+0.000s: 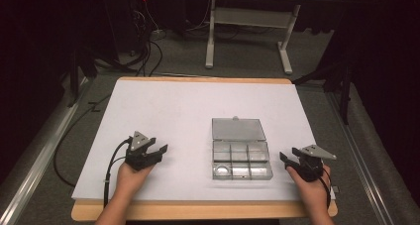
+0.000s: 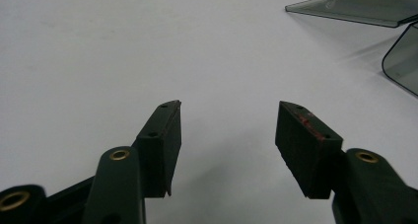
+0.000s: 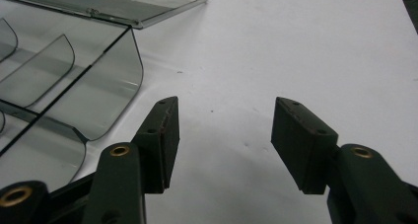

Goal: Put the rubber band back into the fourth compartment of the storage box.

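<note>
Now the clear plastic box [image 1: 241, 159] sits open on the white table [image 1: 163, 116], between both hands; the left gripper [image 1: 159, 151] and right gripper [image 1: 287, 159] have their jaws apart, holding nothing; the box looks light, stiff and slippery, so grab its thin side wall.

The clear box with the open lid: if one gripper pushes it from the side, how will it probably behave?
The box looks like thin, stiff clear plastic, so it is probably light and would slide on the smooth white table rather than tip, being flat and low. Its lid lies open behind the hinge and may flap or swing if lifted.
</note>
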### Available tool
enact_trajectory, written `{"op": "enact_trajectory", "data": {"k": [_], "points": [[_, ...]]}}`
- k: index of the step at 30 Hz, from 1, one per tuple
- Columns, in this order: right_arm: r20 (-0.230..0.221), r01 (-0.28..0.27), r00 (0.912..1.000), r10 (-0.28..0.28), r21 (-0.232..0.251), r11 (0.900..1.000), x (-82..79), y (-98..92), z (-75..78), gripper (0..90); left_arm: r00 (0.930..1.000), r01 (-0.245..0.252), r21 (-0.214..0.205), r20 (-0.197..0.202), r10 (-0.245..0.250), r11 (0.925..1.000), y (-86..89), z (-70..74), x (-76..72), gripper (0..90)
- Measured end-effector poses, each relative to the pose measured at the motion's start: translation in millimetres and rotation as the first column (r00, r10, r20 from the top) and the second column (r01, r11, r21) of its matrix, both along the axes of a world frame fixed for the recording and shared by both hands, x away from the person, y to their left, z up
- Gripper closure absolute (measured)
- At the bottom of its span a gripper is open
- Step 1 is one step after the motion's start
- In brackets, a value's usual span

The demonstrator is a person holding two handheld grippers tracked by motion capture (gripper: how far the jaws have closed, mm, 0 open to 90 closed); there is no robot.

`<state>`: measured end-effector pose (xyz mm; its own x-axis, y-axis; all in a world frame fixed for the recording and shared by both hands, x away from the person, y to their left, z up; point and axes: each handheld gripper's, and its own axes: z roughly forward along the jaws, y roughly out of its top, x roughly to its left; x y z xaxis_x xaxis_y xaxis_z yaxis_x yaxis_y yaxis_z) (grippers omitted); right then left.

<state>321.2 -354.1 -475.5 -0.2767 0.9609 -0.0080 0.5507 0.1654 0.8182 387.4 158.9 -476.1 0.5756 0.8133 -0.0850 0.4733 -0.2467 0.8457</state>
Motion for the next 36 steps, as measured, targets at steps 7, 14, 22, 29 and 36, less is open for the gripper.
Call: {"op": "enact_trajectory", "data": {"k": [7,14,22,29,36], "points": [[-0.018,-0.037,0.9991,0.038,0.012,0.9992,11.6,7.3,9.9,42.6,0.9996,0.028,-0.04,-0.005,-0.028,0.9988,-23.8,8.9,14.0,45.3],[-0.028,-0.059,0.9978,0.059,0.017,0.9981,24.9,16.7,23.1,42.7,0.9984,0.044,-0.07,-0.03,-0.047,0.9966,-42.8,13.7,23.4,49.7],[-0.028,-0.086,0.9958,0.087,0.009,0.9962,40.4,24.4,40.6,43.4,0.9931,0.093,-0.066,-0.065,-0.097,0.9935,-84.5,15.4,36.6,48.7],[-0.057,-0.103,0.9931,0.102,-0.012,0.9946,56.7,31.3,43.1,43.9,0.9909,0.101,-0.064,-0.082,-0.106,0.9928,-107.2,10.5,46.5,46.5],[-0.084,-0.129,0.9881,0.129,0.007,0.9917,78.1,47.8,49.9,43.4,0.99,0.107,-0.081,-0.084,-0.113,0.991,-120.9,20.8,56.0,44.3]]}}
